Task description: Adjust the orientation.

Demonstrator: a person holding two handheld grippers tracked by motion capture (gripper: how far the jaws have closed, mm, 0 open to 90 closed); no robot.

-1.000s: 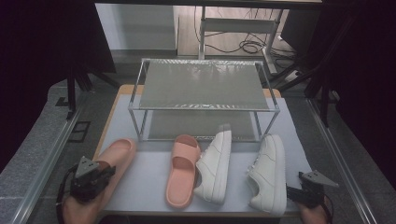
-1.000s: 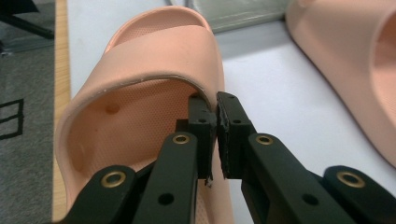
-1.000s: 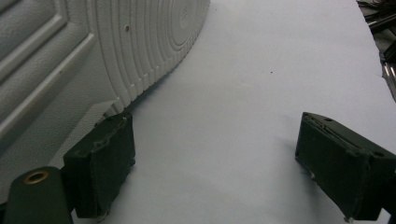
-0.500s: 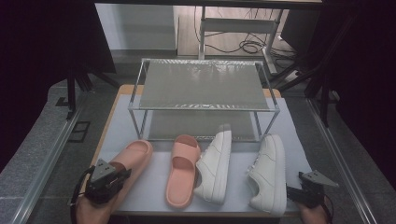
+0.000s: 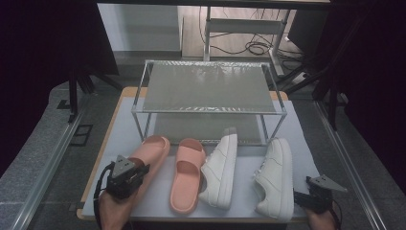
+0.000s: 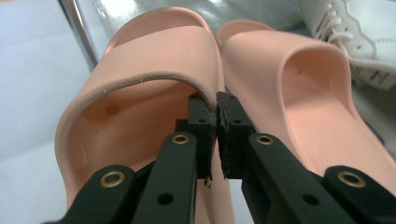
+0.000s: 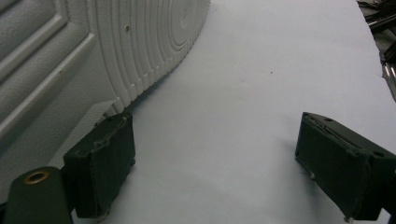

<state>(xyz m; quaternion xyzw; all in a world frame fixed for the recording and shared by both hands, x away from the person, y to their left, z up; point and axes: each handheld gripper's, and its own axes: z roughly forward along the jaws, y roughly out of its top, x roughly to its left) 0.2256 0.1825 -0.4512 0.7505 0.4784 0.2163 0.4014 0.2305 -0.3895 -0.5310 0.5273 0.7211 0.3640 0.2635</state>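
Left slipper gripped at its strap; right claw idle.

The left claw [image 6: 217, 116] is closed tight on the strap edge of the left pink slipper [image 5: 151, 155], at 7 o'clock on the table [image 5: 299, 139], just beside the second pink slipper [image 5: 187, 175]. The right claw [image 7: 212, 163] is held wide open, empty, beside the right white sneaker [image 5: 275, 177] at 5 o'clock.

Matt rubbery pink slide [image 6: 154, 60]; white leather-look sneaker [image 7: 84, 42], ribbed sole.

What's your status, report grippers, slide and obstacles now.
Left gripper shut on strap edge of left pink rubber slide. Right gripper open beside white leather sneaker. Second pink slide close alongside.
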